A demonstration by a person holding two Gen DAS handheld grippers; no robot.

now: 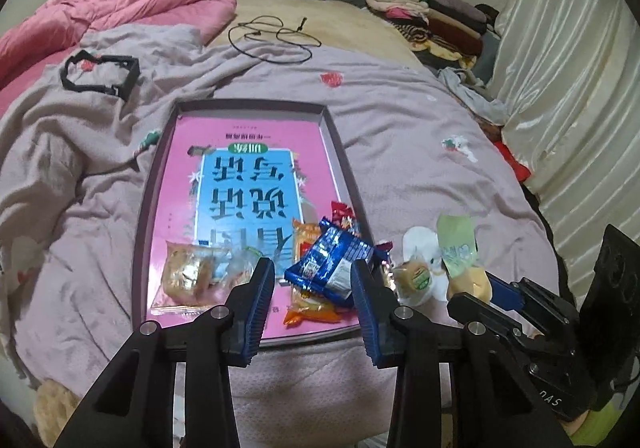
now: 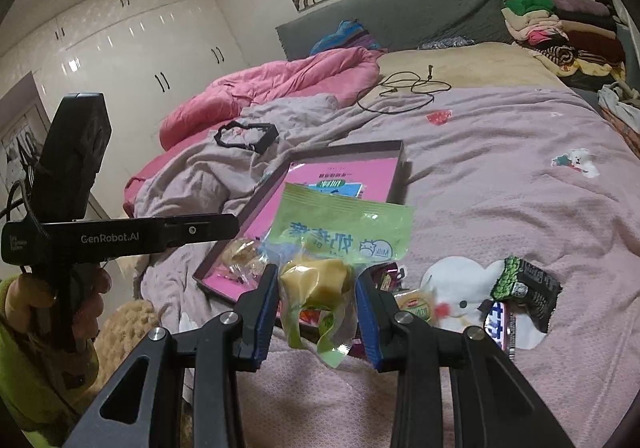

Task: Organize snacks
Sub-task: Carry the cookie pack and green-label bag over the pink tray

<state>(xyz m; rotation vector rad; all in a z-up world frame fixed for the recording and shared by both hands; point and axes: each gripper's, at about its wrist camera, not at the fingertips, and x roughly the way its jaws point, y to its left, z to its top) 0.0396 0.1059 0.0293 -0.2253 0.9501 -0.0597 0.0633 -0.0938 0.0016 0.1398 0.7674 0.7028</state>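
A shallow tray point(image 1: 344, 151) with a pink book cover in its bottom lies on the lilac bedspread. Near its front end lie a blue packet point(image 1: 328, 264), a clear-wrapped pastry point(image 1: 188, 276), an orange packet point(image 1: 308, 308) and a red packet point(image 1: 342, 213). My left gripper point(image 1: 312, 276) hovers over them, its jaws apart and the pads touching nothing. My right gripper point(image 2: 316, 284) is shut on a green packet point(image 2: 344, 232) holding a yellow pastry, just right of the tray point(image 2: 396, 167). A round pastry point(image 2: 412, 302), a dark green packet point(image 2: 524, 288) and a purple-white packet point(image 2: 498, 324) lie on the bed.
A black cable point(image 1: 276, 39) and a black plastic frame point(image 1: 100, 75) lie farther up the bed. A pink quilt point(image 1: 140, 3) is bunched at the left and folded clothes point(image 1: 432, 11) are stacked at the back right. A curtain point(image 1: 560, 87) hangs along the right side.
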